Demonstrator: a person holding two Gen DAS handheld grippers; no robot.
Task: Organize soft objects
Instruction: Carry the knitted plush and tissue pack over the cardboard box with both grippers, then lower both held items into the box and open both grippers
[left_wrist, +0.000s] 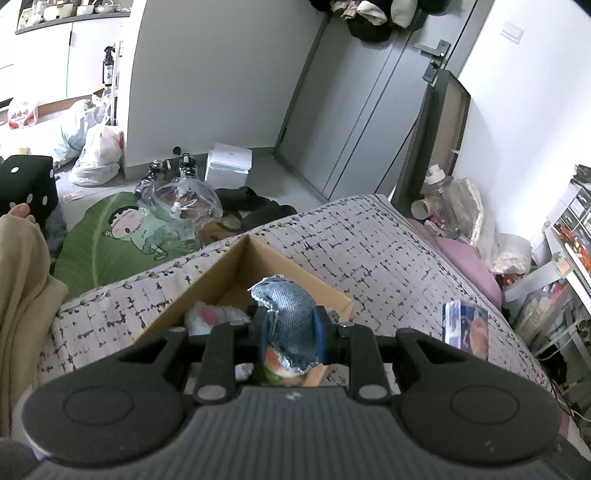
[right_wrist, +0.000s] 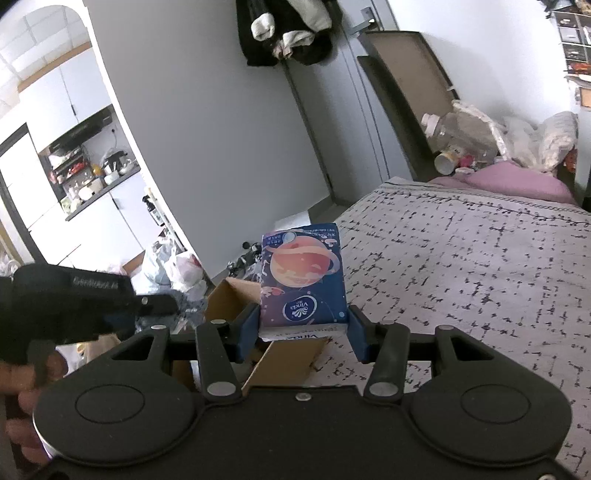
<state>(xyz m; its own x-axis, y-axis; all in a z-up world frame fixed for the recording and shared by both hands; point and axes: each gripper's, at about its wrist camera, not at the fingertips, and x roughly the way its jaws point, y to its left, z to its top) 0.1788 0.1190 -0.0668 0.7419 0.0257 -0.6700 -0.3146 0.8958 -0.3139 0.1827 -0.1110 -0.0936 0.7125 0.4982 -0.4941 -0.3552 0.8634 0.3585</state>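
Denim toy — tissue pack too — clamped between each gripper's fingers.

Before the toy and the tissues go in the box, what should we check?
1. Left gripper holds the denim toy: ok.
2. Right gripper holds the tissue pack: ok.
3. Cardboard box is open on top: ok.
4. Toy is over the box: ok.
5. Tissue pack is fully over the box: cannot tell.
6. Room left inside the box: cannot tell.
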